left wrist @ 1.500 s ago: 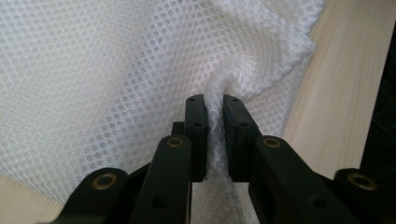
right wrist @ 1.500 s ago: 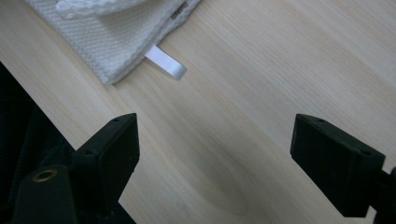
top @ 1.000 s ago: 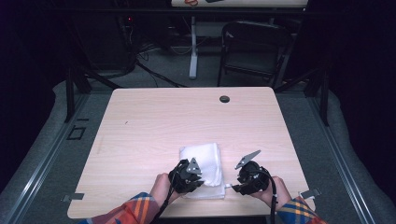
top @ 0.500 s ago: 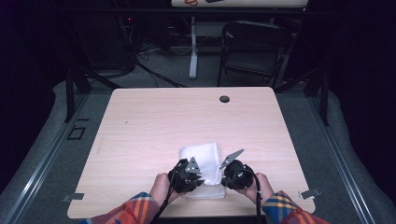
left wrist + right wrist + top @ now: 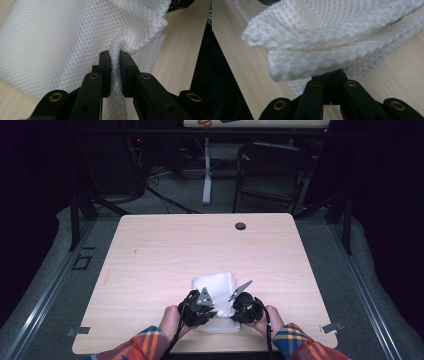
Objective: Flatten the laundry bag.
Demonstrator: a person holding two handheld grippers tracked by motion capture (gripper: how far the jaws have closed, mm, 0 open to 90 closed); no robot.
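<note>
Pale wood worktop [image 5: 150, 270] in a dark room: at six o'clock, left tongs [image 5: 114, 58] and right tongs [image 5: 331, 73] both clench folded white mesh cloth [image 5: 216, 285].

I see a white cloth [image 5: 62, 37] of open mesh weave, soft and matt. My grippers' jaws look like smooth black plastic with brass-coloured rivets; the table [image 5: 165, 250] is pale matt wood grain.

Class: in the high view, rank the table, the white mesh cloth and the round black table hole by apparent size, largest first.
1. table
2. white mesh cloth, partly hidden by the grippers
3. round black table hole
</note>
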